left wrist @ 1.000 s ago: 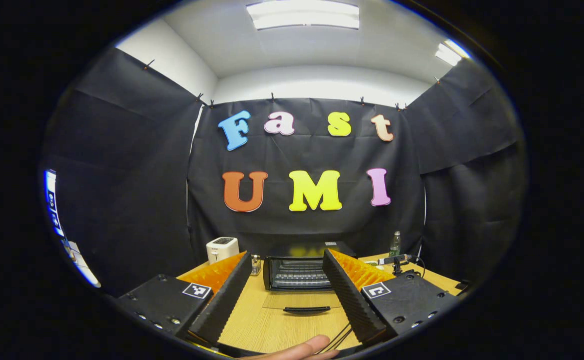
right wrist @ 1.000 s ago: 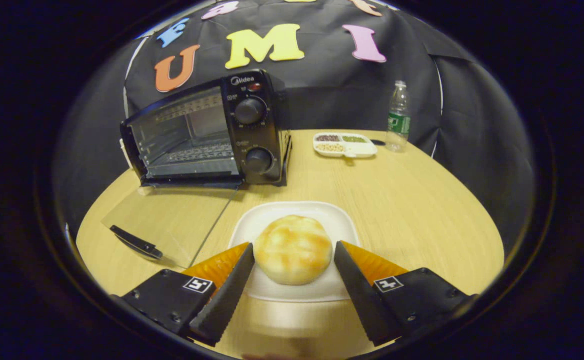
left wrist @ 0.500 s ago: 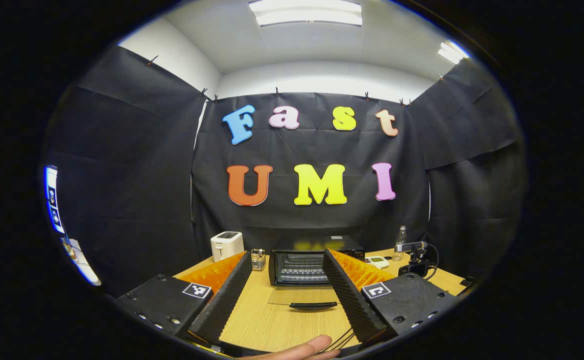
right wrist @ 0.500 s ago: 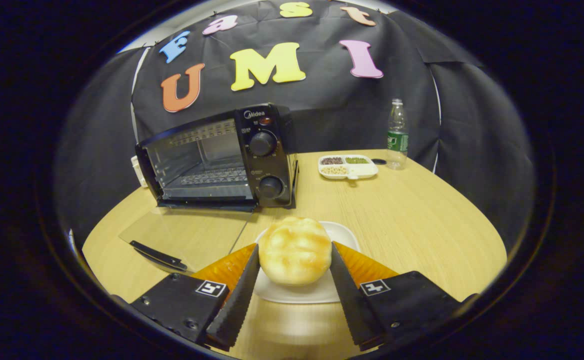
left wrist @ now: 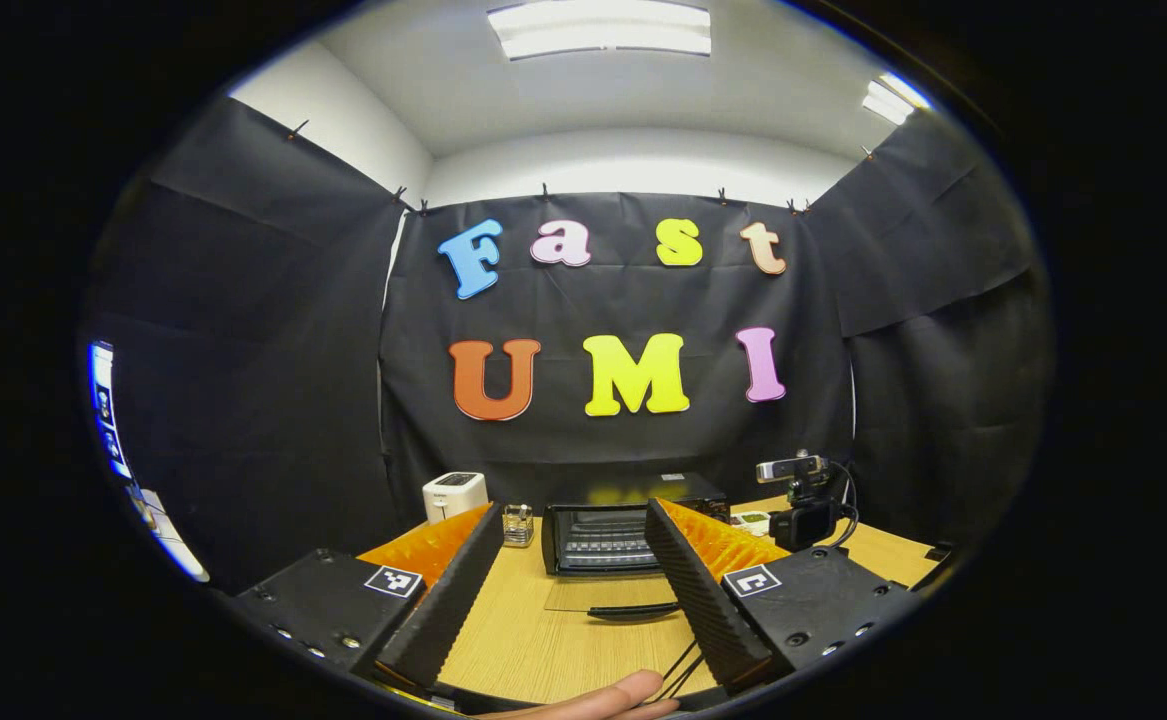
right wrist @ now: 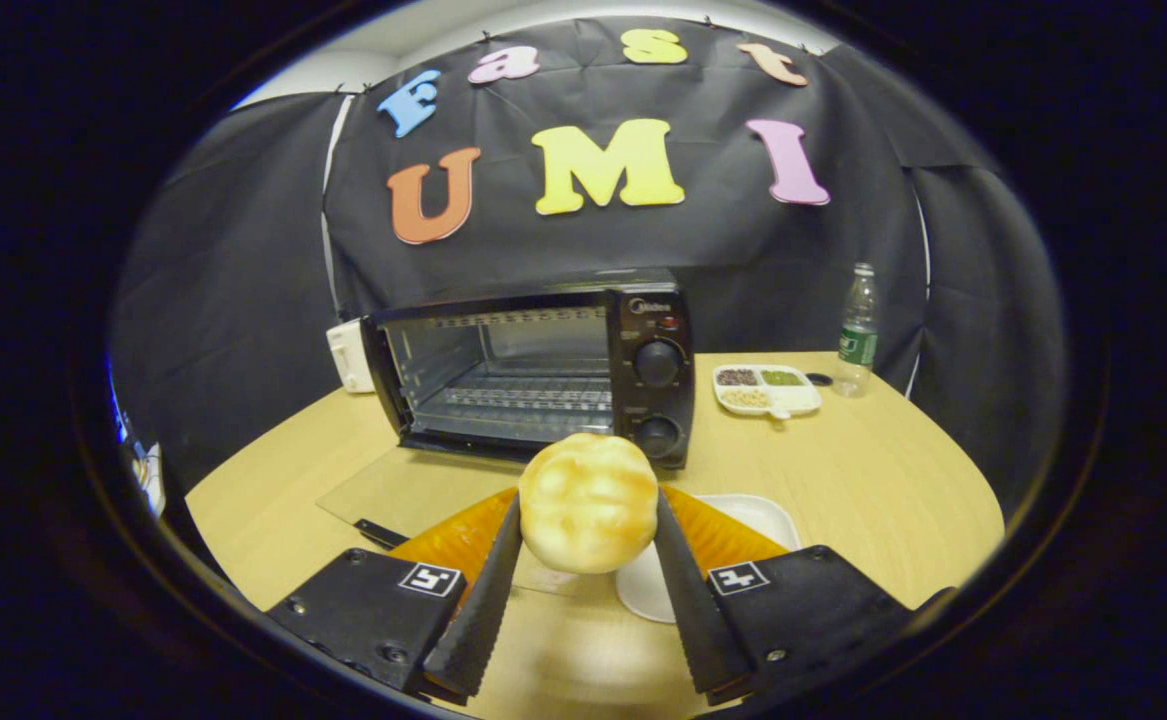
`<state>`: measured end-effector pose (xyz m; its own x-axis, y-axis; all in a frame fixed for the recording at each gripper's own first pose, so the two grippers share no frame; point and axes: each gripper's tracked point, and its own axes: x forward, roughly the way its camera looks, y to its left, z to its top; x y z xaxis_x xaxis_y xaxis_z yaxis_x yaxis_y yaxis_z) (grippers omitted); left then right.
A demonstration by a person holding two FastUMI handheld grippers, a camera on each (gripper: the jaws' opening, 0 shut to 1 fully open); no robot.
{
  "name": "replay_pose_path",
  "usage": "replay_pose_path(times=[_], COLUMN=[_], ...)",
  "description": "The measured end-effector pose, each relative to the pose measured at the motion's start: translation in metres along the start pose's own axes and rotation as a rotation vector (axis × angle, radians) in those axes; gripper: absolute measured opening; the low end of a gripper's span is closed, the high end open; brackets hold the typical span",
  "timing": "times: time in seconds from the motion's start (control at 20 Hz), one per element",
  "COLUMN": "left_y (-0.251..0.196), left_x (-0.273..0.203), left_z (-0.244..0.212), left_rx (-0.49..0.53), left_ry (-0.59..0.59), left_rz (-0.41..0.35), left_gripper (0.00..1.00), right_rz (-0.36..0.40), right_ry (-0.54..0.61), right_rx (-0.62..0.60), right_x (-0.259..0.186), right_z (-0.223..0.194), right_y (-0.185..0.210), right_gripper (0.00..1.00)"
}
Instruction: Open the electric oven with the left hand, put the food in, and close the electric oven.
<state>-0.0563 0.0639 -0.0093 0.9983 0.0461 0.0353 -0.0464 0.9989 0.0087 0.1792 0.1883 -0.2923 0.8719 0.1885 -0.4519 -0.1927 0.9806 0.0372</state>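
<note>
Much of the electric oven (left wrist: 608,525) in the left gripper view is hidden behind that gripper's right finger; only its dark top, wire rack and part of the lowered glass door (left wrist: 603,597) with its dark handle show. The small items near the tabletop's far edge are too small there to make out. In the right gripper view the white plate (right wrist: 733,555) is partly covered by the right gripper's (right wrist: 583,560) finger, and the door's handle is mostly hidden behind the other finger.

One oven stands near the far edge of the round wooden table (right wrist: 873,490), with two round knobs on its panel. There is one bun (right wrist: 588,500), one white plate, one divided white tray (right wrist: 768,390) holding three kinds of grains, one clear plastic bottle (right wrist: 857,330) and one white toaster (left wrist: 454,494).

The bun is round, golden-brown and glossy, with a cracked crust. The right gripper pinches it between both ridged fingers, lifted above the tabletop in front of the oven's open cavity. The left gripper (left wrist: 568,570) has its ridged fingers spread wide and holds nothing; a fingertip (left wrist: 603,697) of the person's hand shows beneath it.
</note>
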Motion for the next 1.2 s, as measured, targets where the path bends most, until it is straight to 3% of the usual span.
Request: replay_pose_path(times=[0.25,0.6,0.8,1.0,1.2], left_y=[0.017,0.042,0.063,0.081,0.09], left_x=[0.002,0.008,0.017,0.024,0.035], left_z=[-0.003,-0.006,-0.015,-0.024,-0.043], left_rx=[0.015,0.029,0.0,-0.015,-0.013], left_ry=[0.017,0.024,0.054,0.072,0.115], left_rz=[0.027,0.081,0.112,0.145,0.159], left_gripper=[0.94,0.94,0.94,0.94,0.94], right_rz=[0.056,-0.015,-0.143,-0.177,-0.21], right_ry=[-0.01,-0.105,-0.208,-0.122,-0.15], right_rx=[0.079,0.321,0.463,0.493,0.467], right_x=[0.038,0.091,0.113,0.155,0.192], right_z=[0.015,0.051,0.077,0.066,0.08], right_y=[0.056,0.096,0.078,0.078,0.062], right_gripper=[0.76,0.75,0.75,0.75,0.75])
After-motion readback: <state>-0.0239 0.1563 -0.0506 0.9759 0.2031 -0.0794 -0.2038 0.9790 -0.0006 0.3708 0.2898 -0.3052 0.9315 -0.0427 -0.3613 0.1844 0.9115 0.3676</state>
